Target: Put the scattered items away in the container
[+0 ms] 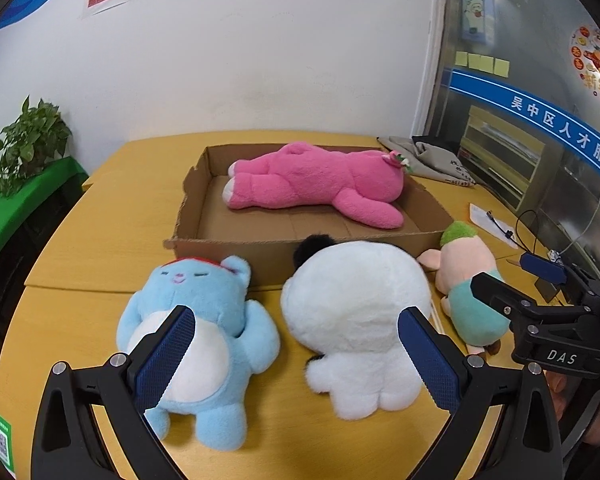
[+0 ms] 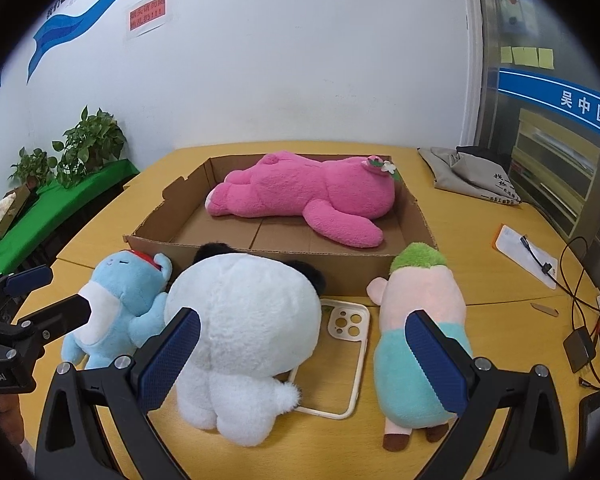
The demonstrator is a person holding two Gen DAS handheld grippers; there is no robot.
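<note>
An open cardboard box [image 1: 260,254] [image 2: 348,274] at the back of the yellow table holds a pink plush bear [image 1: 320,184] [image 2: 308,196] lying on its side. In front of the box lie three toys. A light blue bear [image 1: 204,340] [image 2: 116,312] is on the left. A white panda [image 1: 356,320] [image 2: 244,328] with black ears is in the middle, and a pig in a teal shirt [image 1: 468,280] [image 2: 420,340] is on the right. My left gripper [image 1: 300,344] [image 2: 58,292] is open, above the blue bear and the panda. My right gripper [image 2: 304,340] [image 1: 512,276] is open, above the panda and the pig.
A cream phone case [image 2: 340,344] lies on the table between panda and pig. A grey cloth bag [image 2: 472,176] sits at the back right. A white card [image 2: 524,252], cables and a black adapter [image 2: 576,344] lie on the right. Potted plants [image 2: 88,144] stand on a green ledge at the left.
</note>
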